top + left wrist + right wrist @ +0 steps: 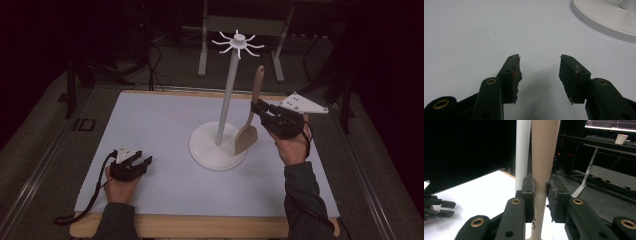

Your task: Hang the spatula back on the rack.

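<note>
A wooden spatula (pixel 252 107) stands nearly upright, blade down, just right of the white hook stand (pixel 225 107). My right gripper (pixel 257 107) is shut on the spatula's handle (pixel 541 170), with the stand's white pole (pixel 522 152) close behind it. The spatula's blade (pixel 246 140) hangs over the stand's round base (pixel 207 152). My left gripper (pixel 141 161) rests on the white table mat at the front left, open, with nothing between its fingers (pixel 512 75). The base's rim (pixel 599 21) shows beyond the left gripper.
The stand's top carries a ring of short white hooks (pixel 238 42). The white mat (pixel 155 125) covers a wooden table (pixel 200 225). Beyond the table are a metal desk frame (pixel 240 25), dark floor and cables (pixel 150 55). A paper cup (pixel 620 138) sits on a far desk.
</note>
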`<state>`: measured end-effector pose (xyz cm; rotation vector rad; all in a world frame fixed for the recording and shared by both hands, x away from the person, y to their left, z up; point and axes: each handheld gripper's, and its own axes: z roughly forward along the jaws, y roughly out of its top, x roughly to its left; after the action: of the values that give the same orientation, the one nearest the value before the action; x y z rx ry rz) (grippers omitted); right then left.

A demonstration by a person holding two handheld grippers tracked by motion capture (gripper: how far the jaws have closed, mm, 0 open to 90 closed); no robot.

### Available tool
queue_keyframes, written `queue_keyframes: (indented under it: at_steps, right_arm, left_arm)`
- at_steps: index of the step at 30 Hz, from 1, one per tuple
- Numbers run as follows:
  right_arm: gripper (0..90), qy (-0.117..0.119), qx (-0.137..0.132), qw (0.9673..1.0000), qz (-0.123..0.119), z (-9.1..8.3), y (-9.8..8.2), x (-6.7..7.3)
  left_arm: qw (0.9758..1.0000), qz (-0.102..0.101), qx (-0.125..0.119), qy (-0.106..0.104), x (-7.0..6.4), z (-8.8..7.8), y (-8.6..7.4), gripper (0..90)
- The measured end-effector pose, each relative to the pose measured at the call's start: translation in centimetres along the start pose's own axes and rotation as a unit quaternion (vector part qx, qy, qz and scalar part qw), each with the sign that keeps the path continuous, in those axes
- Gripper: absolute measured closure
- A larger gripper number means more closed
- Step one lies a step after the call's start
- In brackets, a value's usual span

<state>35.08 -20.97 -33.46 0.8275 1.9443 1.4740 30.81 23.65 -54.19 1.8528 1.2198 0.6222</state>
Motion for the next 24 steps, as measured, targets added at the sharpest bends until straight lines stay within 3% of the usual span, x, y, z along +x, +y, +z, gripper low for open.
queue_keyframes:
  at_steps: [24]
  right_arm:
    - [76.4,0.020,-0.013,0.9997,-0.005,-0.5,2.8,0.2]
  left_arm:
    - [1.0000,0.000,0.000,0.000,0.0,0.0,0.0,51.0]
